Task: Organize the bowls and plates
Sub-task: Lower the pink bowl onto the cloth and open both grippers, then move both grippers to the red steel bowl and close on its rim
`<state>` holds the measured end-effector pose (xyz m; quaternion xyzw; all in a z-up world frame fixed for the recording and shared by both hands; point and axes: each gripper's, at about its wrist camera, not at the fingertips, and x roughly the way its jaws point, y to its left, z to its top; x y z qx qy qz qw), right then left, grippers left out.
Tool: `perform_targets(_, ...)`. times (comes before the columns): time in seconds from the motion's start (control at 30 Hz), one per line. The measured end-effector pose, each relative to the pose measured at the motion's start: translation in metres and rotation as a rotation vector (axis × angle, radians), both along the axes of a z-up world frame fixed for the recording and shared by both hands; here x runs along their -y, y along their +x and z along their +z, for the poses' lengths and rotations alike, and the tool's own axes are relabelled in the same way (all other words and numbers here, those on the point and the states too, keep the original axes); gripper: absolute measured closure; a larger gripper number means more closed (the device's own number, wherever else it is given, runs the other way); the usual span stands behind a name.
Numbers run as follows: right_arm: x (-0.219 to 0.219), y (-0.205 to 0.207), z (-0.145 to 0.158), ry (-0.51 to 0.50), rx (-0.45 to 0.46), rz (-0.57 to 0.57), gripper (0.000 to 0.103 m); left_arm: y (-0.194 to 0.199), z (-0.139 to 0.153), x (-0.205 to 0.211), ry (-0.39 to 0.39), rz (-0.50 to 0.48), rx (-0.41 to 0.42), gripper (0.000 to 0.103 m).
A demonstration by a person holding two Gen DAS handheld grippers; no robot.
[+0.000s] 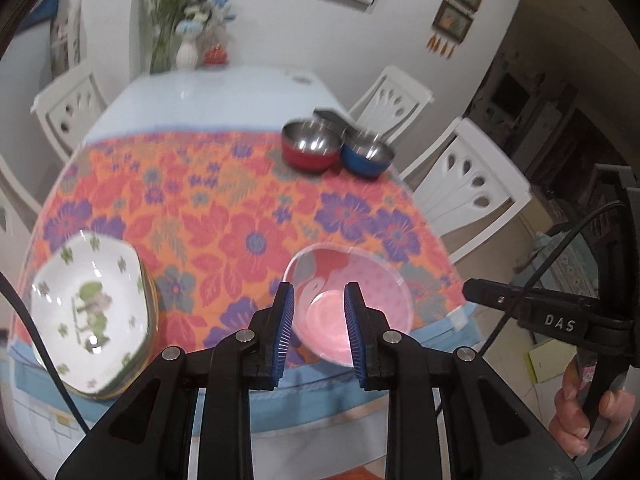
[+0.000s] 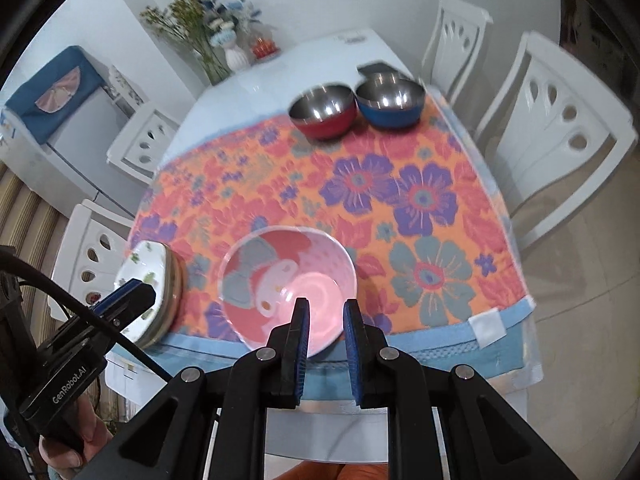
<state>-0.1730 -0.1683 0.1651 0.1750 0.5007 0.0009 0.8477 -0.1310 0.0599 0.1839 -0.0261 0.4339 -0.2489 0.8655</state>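
Looking along my left gripper (image 1: 319, 332), I see its blue pads drawn in as far as they go, nothing between them. Beyond the tips the pink bowl (image 1: 352, 304) sits at the near edge of the floral cloth (image 1: 224, 208). The stack of white plates (image 1: 90, 316) sits well to its left. The red bowl (image 1: 310, 148) and the blue bowl (image 1: 366, 156) sit side by side, touching, at the far right. To do this step well, I judge I should pick one bowl, spread the pads first, then come down over its rim rather than push it toward the table edge. Blur softens the plates, so I cannot count them. A dark flat thing behind the steel bowls is half hidden.

Turning to the right view, my right gripper (image 2: 325, 332) is likewise closed and empty above the pink bowl (image 2: 288, 284). My left tool's tip covers part of the plates (image 2: 150, 276), whose lower rims only peek out. The table's near edge is hidden beneath my jaws.
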Motion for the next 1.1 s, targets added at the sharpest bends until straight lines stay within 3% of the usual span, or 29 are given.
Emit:
perform_targets(0.17,-0.002,-0.001,0.036,-0.006,0.054,-0.002,0.081,0.002,0.038,-0.005,-0.026,0.017,0.072,0.075)
perform_targets(0.23,0.000,0.002,0.043,-0.001,0.064,-0.008,0.073,0.008,0.050,-0.009,-0.035,0.026,0.091,0.068)
perform_targets(0.3,0.006,0.009,0.051,0.018,0.083,-0.016,0.057,0.017,0.059,-0.011,-0.036,0.030,0.107,0.068)
perform_targets(0.33,0.009,0.013,0.054,0.029,0.096,-0.021,0.054,0.024,0.062,-0.011,-0.031,0.032,0.113,0.067)
perform_targets(0.4,0.015,0.024,0.059,0.042,0.112,-0.030,0.054,0.037,0.067,-0.010,-0.018,0.040,0.119,0.063)
perform_targets(0.5,0.023,0.047,0.061,0.063,0.117,-0.037,0.054,0.068,0.072,-0.008,-0.033,0.055,0.114,0.046)
perform_targets(0.63,0.040,0.093,0.052,0.119,0.104,-0.061,0.054,0.112,0.073,0.006,-0.031,0.062,0.115,0.045)
perform_targets(0.87,0.066,0.174,-0.005,0.249,-0.005,-0.137,0.054,0.208,0.037,0.043,-0.021,0.032,0.021,0.045)
perform_targets(1.1,0.083,0.243,-0.062,0.306,-0.085,-0.189,0.054,0.296,-0.037,0.077,-0.051,-0.013,-0.157,0.049)
